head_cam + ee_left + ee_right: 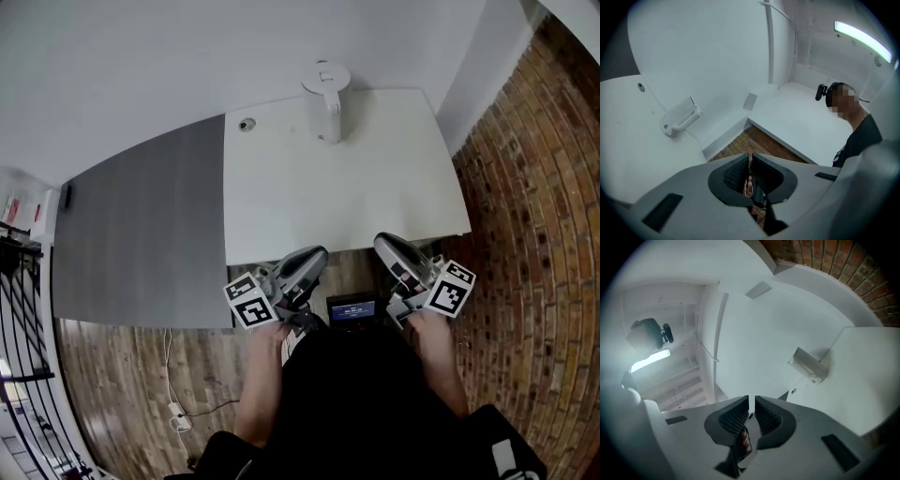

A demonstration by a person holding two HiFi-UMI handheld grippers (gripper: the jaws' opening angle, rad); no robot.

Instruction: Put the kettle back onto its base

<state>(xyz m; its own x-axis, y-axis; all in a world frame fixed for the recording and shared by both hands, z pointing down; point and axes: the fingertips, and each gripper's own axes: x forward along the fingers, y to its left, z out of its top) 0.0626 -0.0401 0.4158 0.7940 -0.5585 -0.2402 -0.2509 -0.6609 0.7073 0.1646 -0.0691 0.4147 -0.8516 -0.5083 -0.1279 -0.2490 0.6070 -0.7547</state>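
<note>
The kettle (325,105) is white and stands at the far edge of the white table (281,206), near the middle of that edge and close to the white wall (169,66). Its long axis is upright, with the lid on top. The handle runs down the side that faces the table's near edge, so the kettle points its handle toward the person. Whether a base lies under it cannot be made out from any view. The left gripper view shows the same kettle (679,117), handle side on and well away from the jaws. In the right gripper view the kettle (810,364) is equally far off.

A small round hole (247,124) sits in the table's far left corner, beside the kettle but apart from it.

The left gripper (317,255) is held just off the table's near edge, over the wood floor (352,272). Its jaws are closed to a thin slit and there is nothing between the pads. The right gripper (384,244) is at the same near edge, further right. Its jaws are likewise drawn together and it holds nothing. Both are well apart from the kettle, with the table's full depth between.

A small dark device with a lit screen (352,309) lies below the near edge, between the two grippers. A grey panel (141,234) adjoins the table's left side and a brick wall (534,187) stands off its right side.
</note>
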